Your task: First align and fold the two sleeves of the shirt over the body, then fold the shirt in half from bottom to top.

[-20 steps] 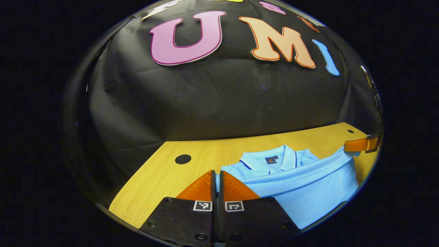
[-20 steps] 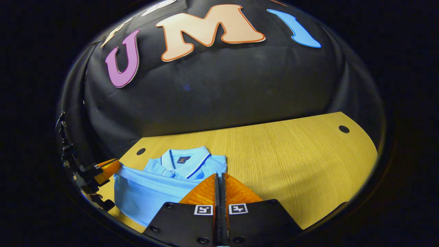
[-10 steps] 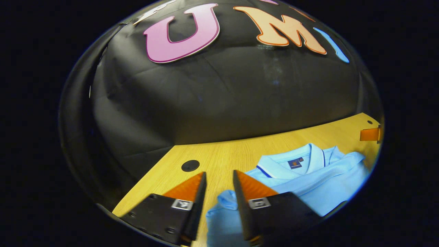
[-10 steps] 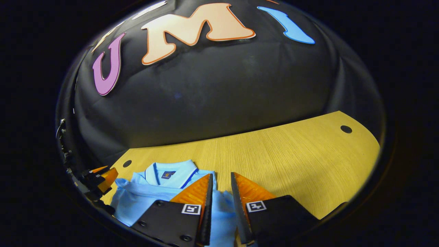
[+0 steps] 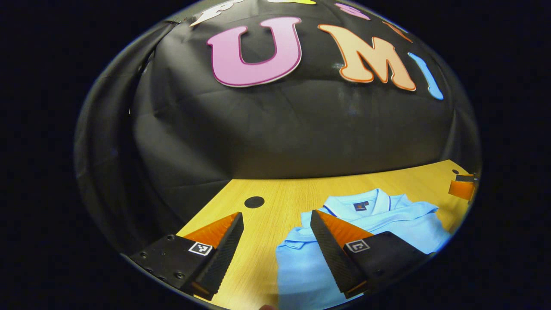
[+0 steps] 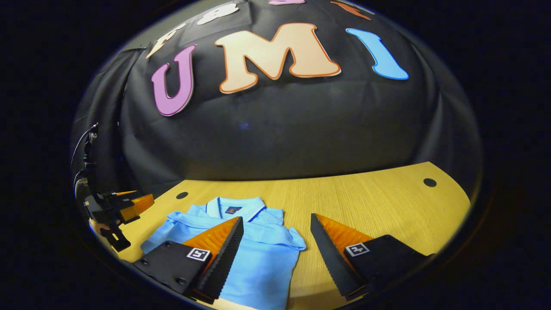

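Yellow wood-grain worktop [image 6: 370, 202] with small dark round holes [image 5: 254, 202], black cloth wall [image 6: 280, 129] behind. Left hand-held gripper [image 5: 275, 224] jaws spread wide, gripping nothing; also seen far left in the right gripper view [image 6: 137, 202]. Right hand-held gripper [image 6: 275, 224] wide apart too, empty. Light blue polo shirt [image 6: 258, 249] lies flat on the worktop below both, folded, collar [image 6: 234, 206] toward the wall, fold edge nearest; long axis runs near-to-far.

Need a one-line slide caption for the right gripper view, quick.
Right gripper open above the folded light-blue shirt on the wooden table, left gripper off to the side.
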`<state>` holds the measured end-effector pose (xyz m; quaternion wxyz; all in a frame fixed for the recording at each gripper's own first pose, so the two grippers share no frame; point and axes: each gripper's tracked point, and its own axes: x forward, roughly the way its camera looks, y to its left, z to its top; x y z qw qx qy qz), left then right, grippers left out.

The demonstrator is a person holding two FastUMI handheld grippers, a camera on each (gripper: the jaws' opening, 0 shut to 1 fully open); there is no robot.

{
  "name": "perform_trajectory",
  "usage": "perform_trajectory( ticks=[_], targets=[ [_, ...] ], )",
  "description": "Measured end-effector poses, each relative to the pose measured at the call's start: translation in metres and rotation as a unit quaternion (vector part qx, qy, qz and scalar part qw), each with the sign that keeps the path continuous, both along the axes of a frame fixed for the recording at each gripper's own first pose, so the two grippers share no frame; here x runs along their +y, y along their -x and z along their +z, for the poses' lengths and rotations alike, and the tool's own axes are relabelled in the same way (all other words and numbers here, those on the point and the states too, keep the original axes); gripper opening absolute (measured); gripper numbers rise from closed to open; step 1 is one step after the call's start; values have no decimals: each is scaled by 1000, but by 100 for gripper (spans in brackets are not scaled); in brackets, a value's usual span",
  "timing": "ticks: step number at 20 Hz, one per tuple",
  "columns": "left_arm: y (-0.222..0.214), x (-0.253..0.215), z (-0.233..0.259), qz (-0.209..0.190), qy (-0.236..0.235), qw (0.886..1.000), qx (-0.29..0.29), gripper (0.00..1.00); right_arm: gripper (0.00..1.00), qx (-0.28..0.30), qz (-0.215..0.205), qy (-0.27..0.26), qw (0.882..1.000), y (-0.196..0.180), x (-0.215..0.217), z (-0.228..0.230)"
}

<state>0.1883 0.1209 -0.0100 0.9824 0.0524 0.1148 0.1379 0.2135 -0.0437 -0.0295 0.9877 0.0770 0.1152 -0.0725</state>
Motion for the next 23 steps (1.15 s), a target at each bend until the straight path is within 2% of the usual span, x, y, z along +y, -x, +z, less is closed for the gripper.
perform_trajectory(
  ticks=[3,6,11,13,16,19,23],
  targets=[
    [32,-24,11,-27,7,999,-18,95,98,-19,17,4,1000,32,16,12],
    [64,-46,13,-47,14,998,-29,95,98,-45,13,24,999,65,21,24],
    [110,-64,11,-56,15,997,-49,95,98,-65,2,27,998,114,27,18],
    [125,-75,4,-69,33,996,-48,95,98,-62,0,30,998,130,29,11],
    [141,-90,-7,-90,64,993,-41,95,98,-62,4,28,998,145,36,5],
    [152,-90,-16,-83,63,994,-38,96,98,-69,4,32,997,155,41,4],
    [163,-88,-31,-74,59,995,-25,96,98,-67,13,12,998,164,49,-4]
  ],
)
